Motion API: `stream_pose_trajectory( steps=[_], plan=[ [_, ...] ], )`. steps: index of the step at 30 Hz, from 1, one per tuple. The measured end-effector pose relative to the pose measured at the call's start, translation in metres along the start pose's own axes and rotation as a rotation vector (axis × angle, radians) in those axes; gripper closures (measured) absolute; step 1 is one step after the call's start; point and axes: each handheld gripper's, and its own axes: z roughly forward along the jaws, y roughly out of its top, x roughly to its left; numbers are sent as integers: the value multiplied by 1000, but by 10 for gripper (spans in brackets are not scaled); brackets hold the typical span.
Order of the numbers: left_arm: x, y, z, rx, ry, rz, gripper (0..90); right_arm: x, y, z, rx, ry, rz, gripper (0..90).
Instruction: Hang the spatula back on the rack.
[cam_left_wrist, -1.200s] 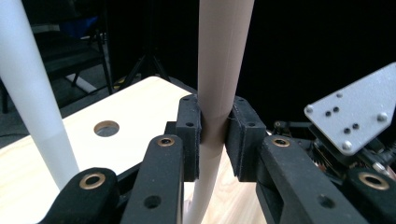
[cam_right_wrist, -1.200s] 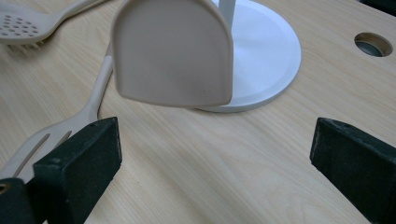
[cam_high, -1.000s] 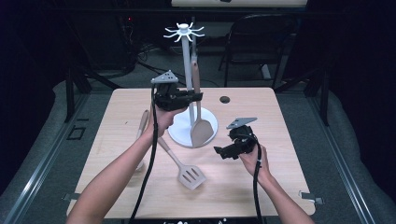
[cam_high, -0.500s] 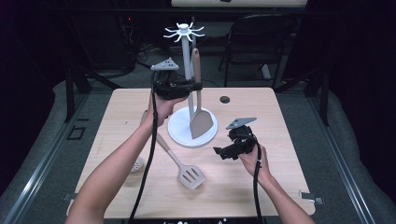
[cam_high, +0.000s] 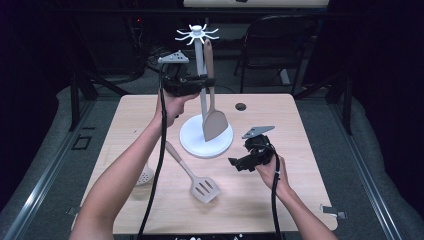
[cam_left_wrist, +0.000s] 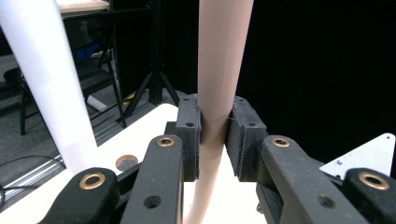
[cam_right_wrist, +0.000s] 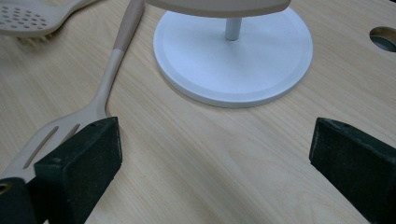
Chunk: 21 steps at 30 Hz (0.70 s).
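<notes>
The spatula (cam_high: 214, 120) hangs upright beside the rack (cam_high: 200, 60) post, blade above the base, its handle clamped in the left claw (cam_high: 204, 82). Not yet hooked. At 7 o'clock, a slotted turner (cam_high: 197, 180) and skimmer (cam_high: 145, 175) lie on the surface (cam_high: 300, 200). The right claw (cam_high: 236, 163) rests open, empty.

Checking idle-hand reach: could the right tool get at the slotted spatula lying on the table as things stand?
Probably yes. The right tool is open and empty, low over the table, and the slotted spatula lies flat just beside it with bare wood between. The rack base stands farther back, out of the way.
</notes>
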Motion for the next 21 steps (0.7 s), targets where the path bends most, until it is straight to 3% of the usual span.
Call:
stream_pose_trajectory(
  steps=[9, 21],
  plan=[
    [8, -3, 2, -1, -3, -39, 762, 0, 0, 0, 7, -2, 0, 23],
    [14, -5, 3, 7, 13, -53, 761, -2, -1, 1, 4, -8, -2, 24]
  ],
)
